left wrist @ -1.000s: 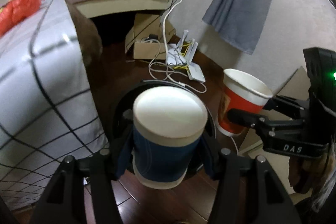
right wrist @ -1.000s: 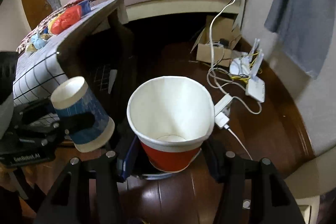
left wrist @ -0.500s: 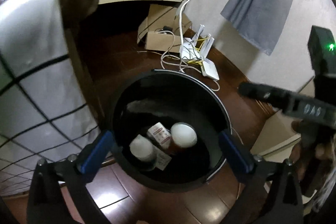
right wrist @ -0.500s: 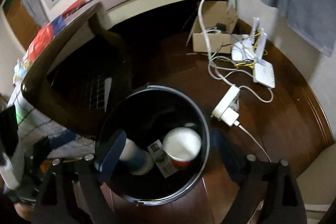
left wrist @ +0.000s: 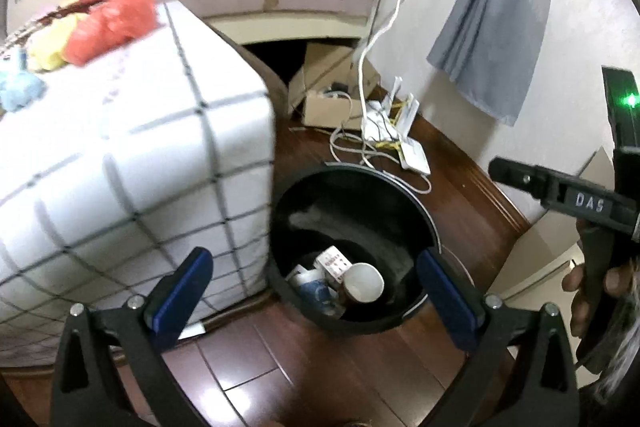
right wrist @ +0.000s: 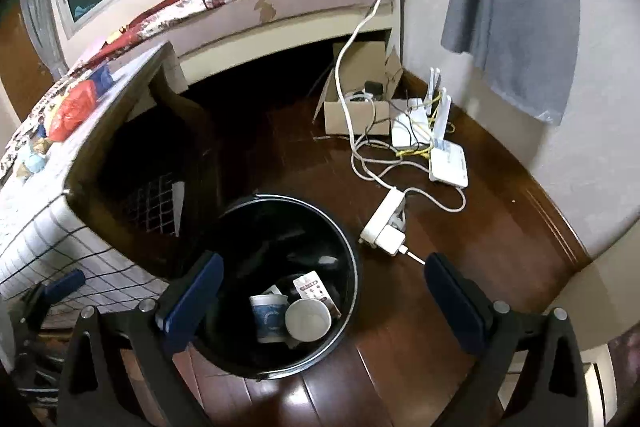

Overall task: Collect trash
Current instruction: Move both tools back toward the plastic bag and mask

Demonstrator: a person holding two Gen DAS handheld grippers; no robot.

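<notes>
Both pairs of tongs stand wide apart with nothing between the pads: the left tongs (left wrist: 312,291) and the right tongs (right wrist: 320,291) each hang over the black bin (right wrist: 352,267), pointing steeply down into it. The trash already lies at the bottom — a blue paper cup (right wrist: 267,319) on its side, a red cup (right wrist: 308,319) with its white mouth turned up toward the cameras, and a small printed carton (right wrist: 316,287) wedged behind them.

What matters next is the other way: more trash seems to sit up on the checked surface (left wrist: 120,155), to the left of the bin and above its rim. A red crumpled bag (left wrist: 108,23) lies there beside yellow and pale blue lumps (too blurred to name). The left tongs are plainly nearer that surface — its cloth edge fills the left of their view — so they look the likelier to reach it.
</notes>
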